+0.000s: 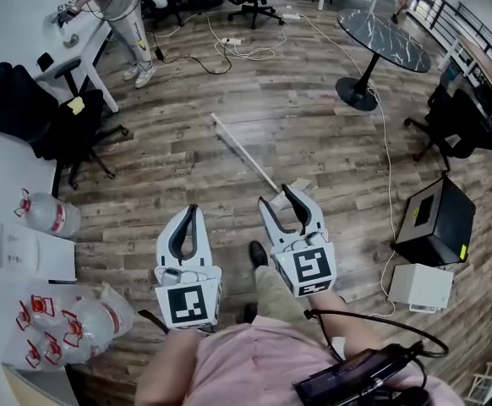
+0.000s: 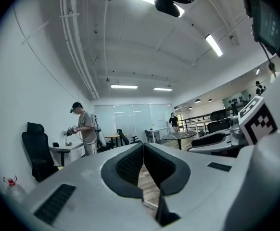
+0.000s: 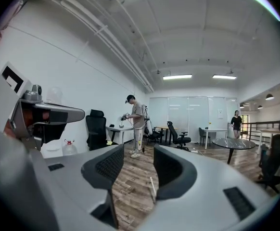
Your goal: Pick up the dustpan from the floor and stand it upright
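Observation:
The dustpan lies flat on the wooden floor, its long white handle [image 1: 242,149] running from the middle of the room toward me. Its pan end [image 1: 301,183] is mostly hidden behind my right gripper [image 1: 281,196]. That gripper hovers just above the pan end, open and empty. In the right gripper view the white handle [image 3: 152,186] shows on the floor through the gap between the jaws. My left gripper [image 1: 188,216] is held to the left of the dustpan, apart from it. Its jaw tips meet in the left gripper view [image 2: 143,146], with nothing between them.
A round black table [image 1: 385,40] stands at the far right, with a cable [image 1: 387,167] trailing past it. A black box [image 1: 434,218] and a white box [image 1: 421,286] sit at the right. Black chairs [image 1: 56,121], water bottles [image 1: 50,214] and a person [image 1: 119,11] are at the left.

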Tool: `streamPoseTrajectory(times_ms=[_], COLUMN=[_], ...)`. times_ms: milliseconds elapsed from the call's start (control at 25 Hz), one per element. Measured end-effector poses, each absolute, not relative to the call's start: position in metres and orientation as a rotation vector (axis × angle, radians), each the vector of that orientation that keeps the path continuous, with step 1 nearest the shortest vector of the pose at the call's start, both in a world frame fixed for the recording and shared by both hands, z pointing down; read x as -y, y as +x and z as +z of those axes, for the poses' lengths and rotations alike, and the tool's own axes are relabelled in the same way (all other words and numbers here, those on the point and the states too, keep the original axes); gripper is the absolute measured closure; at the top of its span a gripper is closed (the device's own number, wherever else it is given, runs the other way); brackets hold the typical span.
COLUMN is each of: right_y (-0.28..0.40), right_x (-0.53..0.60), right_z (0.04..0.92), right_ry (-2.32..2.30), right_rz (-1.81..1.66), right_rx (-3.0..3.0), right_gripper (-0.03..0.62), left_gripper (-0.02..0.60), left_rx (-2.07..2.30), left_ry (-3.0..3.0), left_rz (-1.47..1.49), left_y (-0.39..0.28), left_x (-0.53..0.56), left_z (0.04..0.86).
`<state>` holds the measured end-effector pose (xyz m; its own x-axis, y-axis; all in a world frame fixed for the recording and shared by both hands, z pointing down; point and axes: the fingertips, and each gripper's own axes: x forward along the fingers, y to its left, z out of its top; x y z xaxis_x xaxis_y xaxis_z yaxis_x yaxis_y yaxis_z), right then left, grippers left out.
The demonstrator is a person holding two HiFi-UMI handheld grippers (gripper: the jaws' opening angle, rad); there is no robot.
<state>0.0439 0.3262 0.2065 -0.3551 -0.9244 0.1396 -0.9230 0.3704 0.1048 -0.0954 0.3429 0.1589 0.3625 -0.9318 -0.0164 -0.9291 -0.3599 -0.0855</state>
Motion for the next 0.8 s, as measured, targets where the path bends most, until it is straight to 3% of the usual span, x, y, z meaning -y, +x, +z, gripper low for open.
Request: streamPoseTrajectory(times_ms=[320,800], right_y=[0.076,0.101], right_x=[-0.225,-0.082], right_z=[0.223,0.204], right_ry=[1.644,1.604], right_rz=[0.04,0.06], right_rx=[2.446,2.535], right_gripper=[0.402,0.41], left_gripper=[0.568,0.568], left_rx=[-1.748,-1.784], left_ry=[-2.523,-2.396], left_rz=[-0.208,-0.24], left_y=[-0.07,-0.05], left_x=[-0.243,-0.116], left_z=[0.18,0.141])
